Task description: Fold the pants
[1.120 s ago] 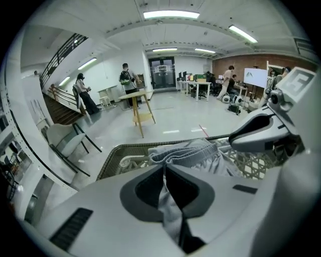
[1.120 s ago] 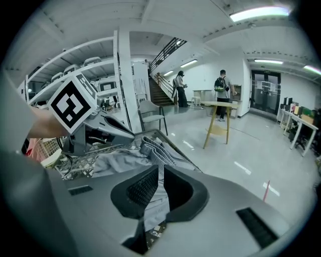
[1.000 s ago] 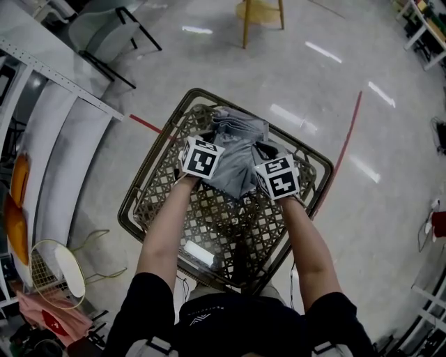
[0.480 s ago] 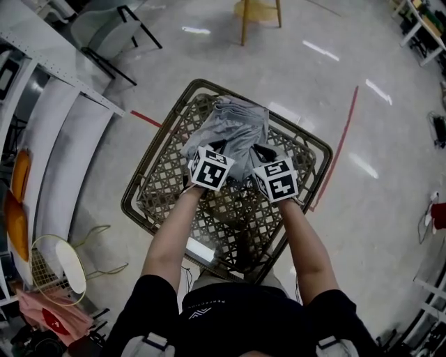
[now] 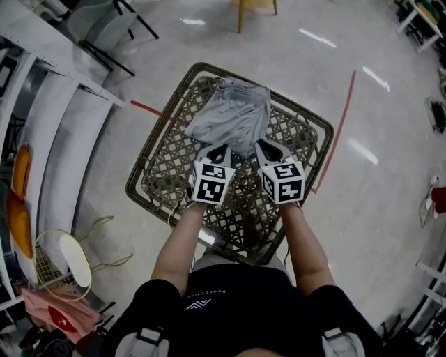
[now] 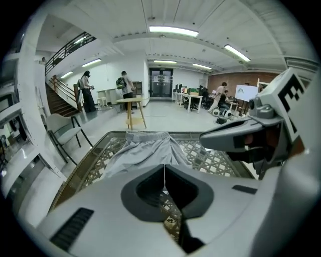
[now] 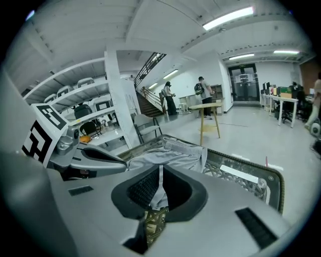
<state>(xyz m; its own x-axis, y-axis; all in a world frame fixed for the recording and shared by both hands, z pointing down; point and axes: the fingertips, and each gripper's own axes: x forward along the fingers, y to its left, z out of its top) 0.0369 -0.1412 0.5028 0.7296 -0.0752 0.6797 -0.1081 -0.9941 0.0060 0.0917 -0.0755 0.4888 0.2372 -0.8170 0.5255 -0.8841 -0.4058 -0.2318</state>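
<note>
- Shelf (image 5: 63, 139): white, long, on the far-left floor, well apart from the table.
- Table (image 5: 164, 167): square, dark rim, open lattice top; centre of the scene.
- Left gripper (image 5: 221, 150): over the table's middle, pointing away and down; jaws together, pinching a thin edge of the pants' near left end.
- Pants (image 5: 233, 115): grey, spread on the far half of the table, waistband at the far rim, near end drawn toward both grippers.
- Stool (image 5: 254, 5): wooden, on the floor beyond the table.
- Right gripper (image 5: 265, 148): just beside the left one; jaws clamped on a fold of the pants' near right end.
- Red line (image 5: 341, 132): floor tape, right of the table.
</note>
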